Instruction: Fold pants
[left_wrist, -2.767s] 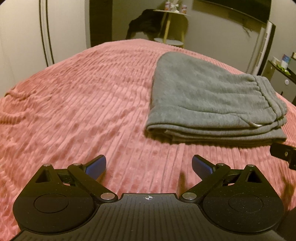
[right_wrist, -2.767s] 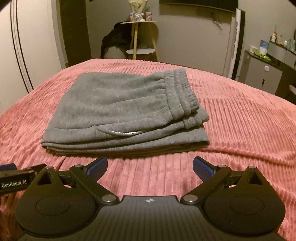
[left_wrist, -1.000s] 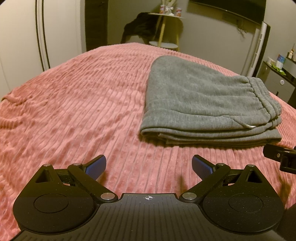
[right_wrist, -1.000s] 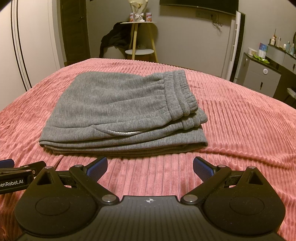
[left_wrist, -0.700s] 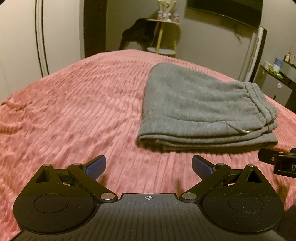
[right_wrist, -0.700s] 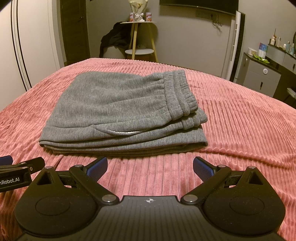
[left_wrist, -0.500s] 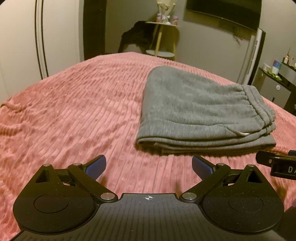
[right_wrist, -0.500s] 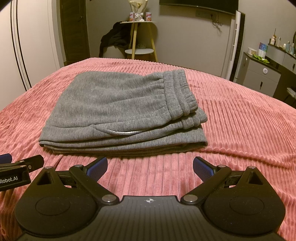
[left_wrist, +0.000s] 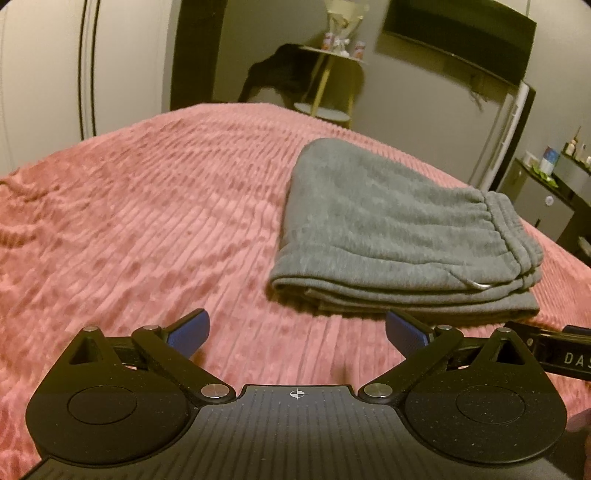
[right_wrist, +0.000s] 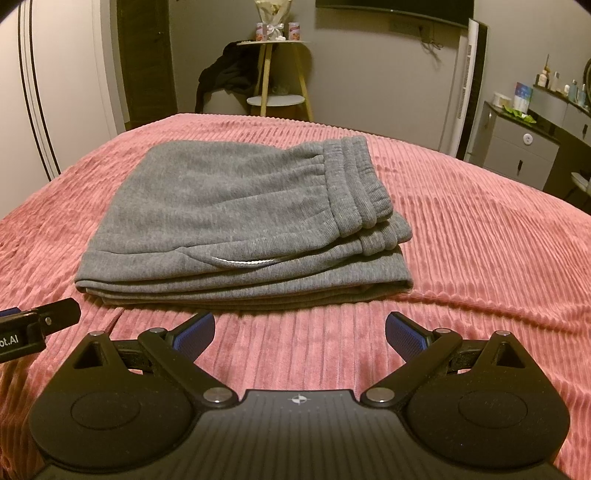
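Left tongs (left_wrist: 295, 330) wide apart, empty, right tongs (right_wrist: 300, 330) likewise

light: dim, warm yellowish indoor cast | shadows: soft, dark band under the folded pants (right_wrist: 240, 206) on the bed (right_wrist: 480, 258) | blur: left wrist view slightly smeared, right wrist view sharper | distortion: strong fisheye, walls bowed, corners vignetted black | glare: none
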